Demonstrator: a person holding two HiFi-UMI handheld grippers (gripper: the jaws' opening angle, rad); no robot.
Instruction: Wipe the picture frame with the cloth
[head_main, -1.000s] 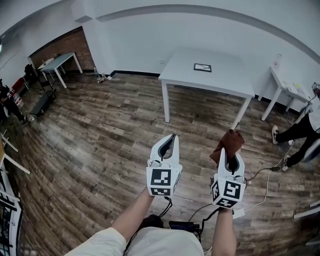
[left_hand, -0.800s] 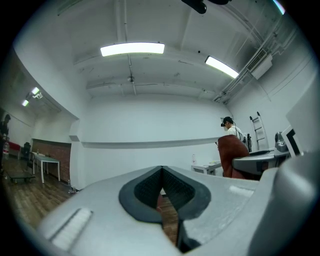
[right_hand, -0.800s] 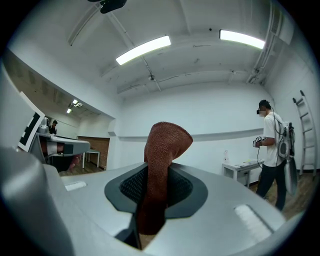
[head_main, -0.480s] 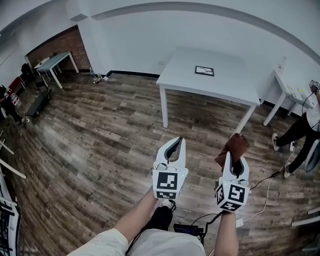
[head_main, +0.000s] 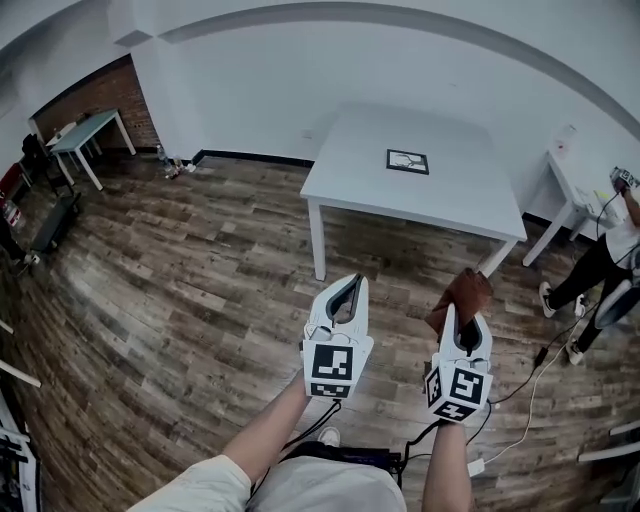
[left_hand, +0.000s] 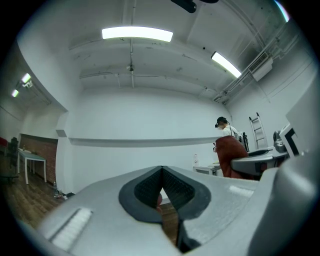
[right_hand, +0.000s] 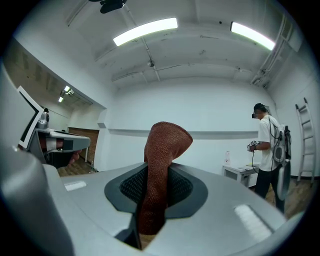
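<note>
1. The left gripper (head_main: 346, 288) is held over the floor (head_main: 180, 290), its jaws closed together with nothing between them.
2. Just beside it, the right gripper (head_main: 459, 318) has its jaws clamped on the cloth (head_main: 463, 293). The cloth is rust-brown, and it stands up past the jaw tips and folds over at the top.
3. Farther off stands a white table (head_main: 360, 175), well apart from both grippers.
4. The frame (head_main: 407, 161) lies flat on the table top, toward its far side.
5. A person (head_main: 600, 262) stands at the right edge, near a small side table (head_main: 565, 180).
</note>
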